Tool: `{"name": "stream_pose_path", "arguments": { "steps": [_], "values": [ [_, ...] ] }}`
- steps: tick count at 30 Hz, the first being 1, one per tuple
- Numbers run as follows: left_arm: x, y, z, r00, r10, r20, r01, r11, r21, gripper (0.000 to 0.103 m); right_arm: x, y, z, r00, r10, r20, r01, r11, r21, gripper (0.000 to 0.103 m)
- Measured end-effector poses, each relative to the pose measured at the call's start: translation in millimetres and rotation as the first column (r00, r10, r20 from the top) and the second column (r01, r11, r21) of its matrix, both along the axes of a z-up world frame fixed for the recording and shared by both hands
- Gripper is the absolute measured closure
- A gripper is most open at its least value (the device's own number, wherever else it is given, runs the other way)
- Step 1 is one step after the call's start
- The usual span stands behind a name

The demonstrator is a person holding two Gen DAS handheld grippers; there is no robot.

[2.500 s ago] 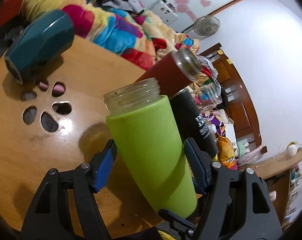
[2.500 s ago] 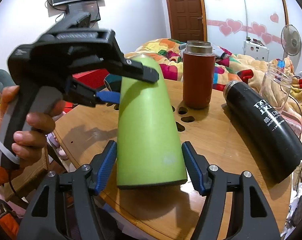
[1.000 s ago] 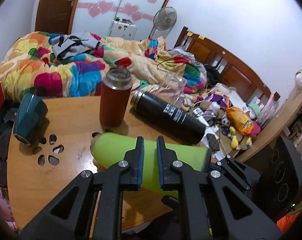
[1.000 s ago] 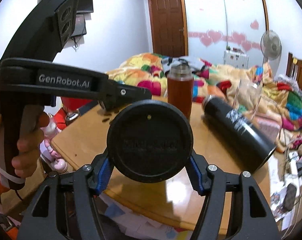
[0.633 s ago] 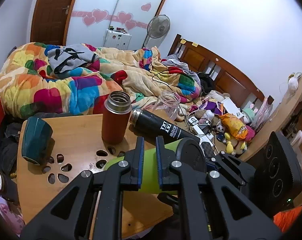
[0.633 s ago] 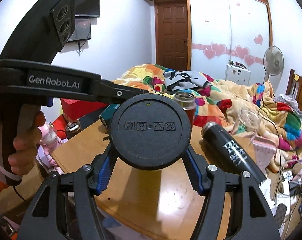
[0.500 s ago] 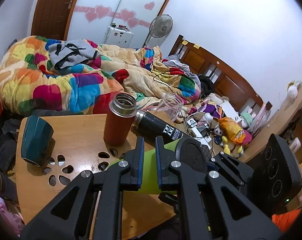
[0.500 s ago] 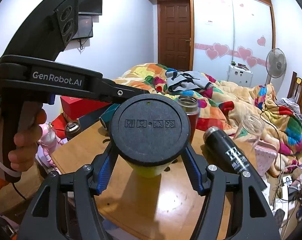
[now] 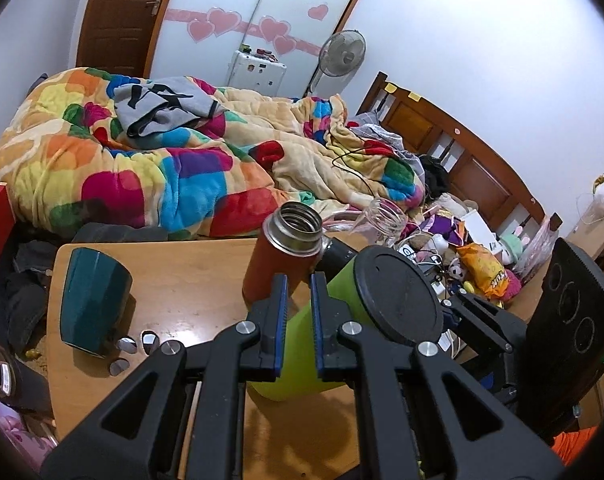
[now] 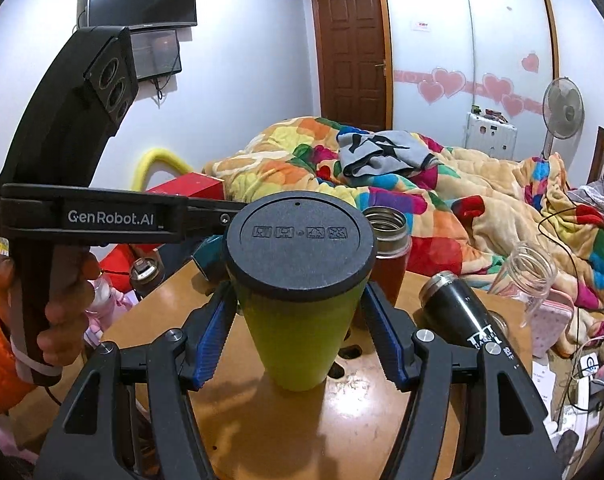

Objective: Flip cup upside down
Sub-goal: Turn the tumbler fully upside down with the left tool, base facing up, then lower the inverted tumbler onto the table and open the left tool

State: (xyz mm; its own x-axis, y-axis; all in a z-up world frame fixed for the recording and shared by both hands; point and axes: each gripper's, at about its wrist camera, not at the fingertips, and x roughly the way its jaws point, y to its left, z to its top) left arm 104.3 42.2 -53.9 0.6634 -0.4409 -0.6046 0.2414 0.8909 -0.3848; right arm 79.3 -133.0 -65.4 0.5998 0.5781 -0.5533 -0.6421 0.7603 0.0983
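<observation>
The green cup [image 10: 298,332] with a black base [image 10: 300,246] is held above the wooden table [image 10: 342,432], base up and mouth down, tilted a little. My right gripper [image 10: 298,332] is shut on its green body just under the base. In the left wrist view the cup [image 9: 302,356] leans with its black base [image 9: 398,300] up to the right. My left gripper [image 9: 299,320] is shut and empty, close in front of the cup. The cup's mouth is hidden.
On the table [image 9: 190,292] stand a red flask [image 9: 280,258] with an open mouth, a teal cup [image 9: 92,300] upside down, a black bottle [image 10: 462,320] on its side and a clear glass jar [image 10: 522,276]. A bed with a colourful blanket [image 9: 142,168] lies behind.
My right gripper has turned the cup from lying level to base up and mouth down. My left gripper let go of the cup earlier, then closed empty.
</observation>
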Motion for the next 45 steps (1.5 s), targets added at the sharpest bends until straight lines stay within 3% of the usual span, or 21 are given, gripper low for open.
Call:
{"name": "stream_pose_path", "arguments": {
  "steps": [22, 31, 37, 41, 45],
  "values": [
    [4, 10, -14, 0.999, 0.04, -0.017, -0.039, 0.997, 0.071, 0.092, 12, 16, -2, 1.0, 0.011, -0.014, -0.011, 1.0, 0.004, 0.042],
    [-27, 17, -3, 0.994, 0.113, 0.016, -0.114, 0.987, 0.113, 0.056, -5, 6, 8, 1.0, -0.011, -0.001, 0.011, 1.0, -0.011, 0.035],
    [-61, 16, 22, 0.984, 0.152, 0.09, -0.164, 0.977, 0.137, 0.043, -22, -19, 33, 0.997, -0.078, 0.028, 0.077, 0.997, 0.021, 0.035],
    [-81, 12, 39, 0.976, 0.173, 0.132, -0.191, 0.972, 0.136, 0.035, -36, -34, 52, 0.988, -0.133, 0.073, 0.131, 0.99, 0.043, 0.018],
    [-99, 1, 55, 0.963, 0.186, 0.197, -0.219, 0.962, 0.161, 0.018, -49, -47, 69, 0.98, -0.165, 0.11, 0.158, 0.985, 0.064, 0.014]
  ]
}}
